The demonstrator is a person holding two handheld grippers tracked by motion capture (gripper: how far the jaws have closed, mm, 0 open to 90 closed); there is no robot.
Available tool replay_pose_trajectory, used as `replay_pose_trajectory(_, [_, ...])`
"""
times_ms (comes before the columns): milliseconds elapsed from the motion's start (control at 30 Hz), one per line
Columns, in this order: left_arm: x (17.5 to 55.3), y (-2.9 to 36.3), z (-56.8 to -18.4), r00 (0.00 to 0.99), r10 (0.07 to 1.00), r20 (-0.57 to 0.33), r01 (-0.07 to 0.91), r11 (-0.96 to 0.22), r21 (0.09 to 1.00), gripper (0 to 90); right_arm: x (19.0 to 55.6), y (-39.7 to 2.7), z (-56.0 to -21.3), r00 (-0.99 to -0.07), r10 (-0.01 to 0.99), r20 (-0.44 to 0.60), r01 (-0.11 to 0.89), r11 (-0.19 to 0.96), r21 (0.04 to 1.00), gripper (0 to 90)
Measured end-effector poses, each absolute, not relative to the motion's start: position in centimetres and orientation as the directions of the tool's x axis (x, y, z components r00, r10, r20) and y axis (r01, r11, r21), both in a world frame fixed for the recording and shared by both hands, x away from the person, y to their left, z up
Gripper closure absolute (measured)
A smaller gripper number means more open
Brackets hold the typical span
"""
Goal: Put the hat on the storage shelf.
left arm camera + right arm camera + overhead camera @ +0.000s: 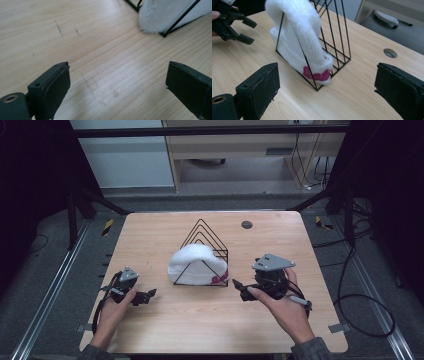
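A black wire rack (202, 232) of triangular frames stands mid-table. A fluffy white hat (195, 264) with a pink patch (317, 74) is draped through its front frames. My left gripper (150, 294) rests on the table left of the rack, open and holding nothing; its jaws frame bare wood, with the hat's edge (162, 17) ahead. Just right of the rack my right gripper (236, 285) is open and holding nothing, and its jaws point at the rack's (337, 42) front corner. The left gripper (243, 30) also appears far off in the right gripper view.
The wooden table (150, 330) has a round cable hole (246, 224) near its far edge. Cables trail on the floor at the right (360, 310). Black frame posts stand at both far corners.
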State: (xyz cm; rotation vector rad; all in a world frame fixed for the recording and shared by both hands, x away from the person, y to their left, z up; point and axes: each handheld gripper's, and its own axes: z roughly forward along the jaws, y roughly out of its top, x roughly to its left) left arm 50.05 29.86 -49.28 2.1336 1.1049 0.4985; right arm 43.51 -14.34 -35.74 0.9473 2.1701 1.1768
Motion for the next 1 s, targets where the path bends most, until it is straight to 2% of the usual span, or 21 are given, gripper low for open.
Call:
replay_pose_trajectory(167, [50.6, 29.7, -50.3, 0.562, 0.827, 0.029, 0.594, -0.428, 0.681, 4.7, 42.5, -16.4, -36.3, -0.606, 0.791, -0.086, 0.363, 0.371, 0.855, 9.7])
replay_pose_trajectory(367, [50.8, 30.1, -50.7, 0.569, 0.822, 0.026, 0.571, -0.417, 0.707, 0.2, 42.1, -18.6, -38.0, -0.552, 0.829, -0.087, 0.403, 0.357, 0.843, 12.0])
replay_pose_trajectory(600, [50.8, 30.2, -50.8, 0.571, 0.820, 0.022, 0.569, -0.415, 0.710, 0.0, 42.6, -20.6, -40.2, -0.507, 0.859, -0.069, 0.463, 0.339, 0.819, 12.2])
replay_pose_trajectory(1000, [50.8, 30.2, -50.8, 0.572, 0.820, 0.022, 0.568, -0.416, 0.710, 0.0, 47.0, -22.4, -46.4, -0.449, 0.893, 0.010, 0.587, 0.287, 0.757, 14.1])
